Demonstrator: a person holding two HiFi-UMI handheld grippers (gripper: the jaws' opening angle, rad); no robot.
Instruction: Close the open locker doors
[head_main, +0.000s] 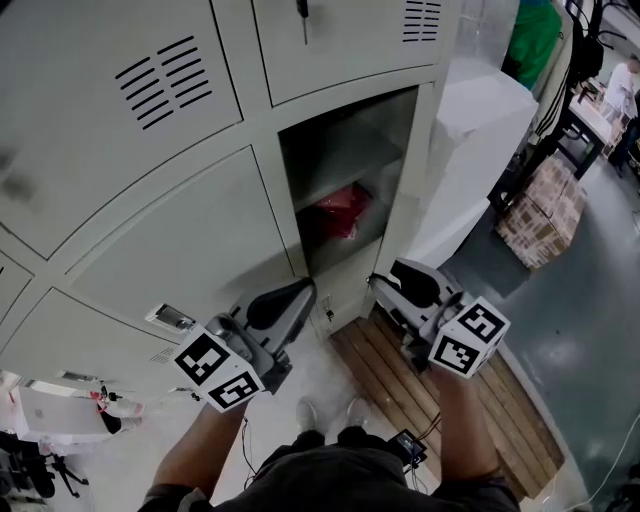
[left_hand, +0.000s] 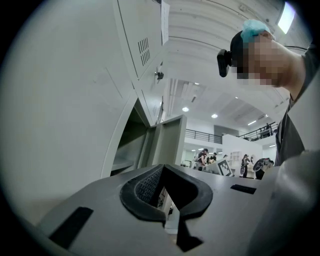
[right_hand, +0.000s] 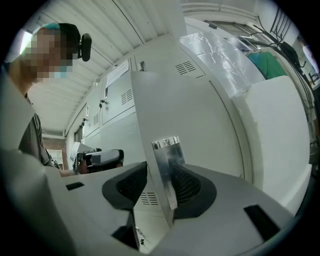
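Left gripper (head_main: 300, 296) first: its jaws are released, a narrow gap between the pads and nothing in it. It hangs just off a shut locker panel (head_main: 170, 250) that fills the space to the left of those jaws, with a small metal lock fitting (head_main: 170, 318) close by on that side. Straight ahead of the left jaws, slightly right, the open compartment (head_main: 345, 160) shows its shelf and something red (head_main: 338, 215) lying on it, too dim to name. Now the one that matters, the open locker door (right_hand: 190, 115): it stands swung out from the compartment and its free edge runs right in between the right gripper's (head_main: 382, 286) jaws. Those jaws are spread, not clamped. The shiny latch plate (right_hand: 167, 150) on the door's edge lies against the right-hand pad, while a sliver of daylight shows between the door and the left-hand pad. Beyond the right jaws, to their right, a big white panel (head_main: 480, 140) leans by the lockers, and farther right there are stacked cardboard boxes (head_main: 545, 215) on the floor. Below the right gripper, wooden slats (head_main: 390, 375) lie on the floor by the person's feet.
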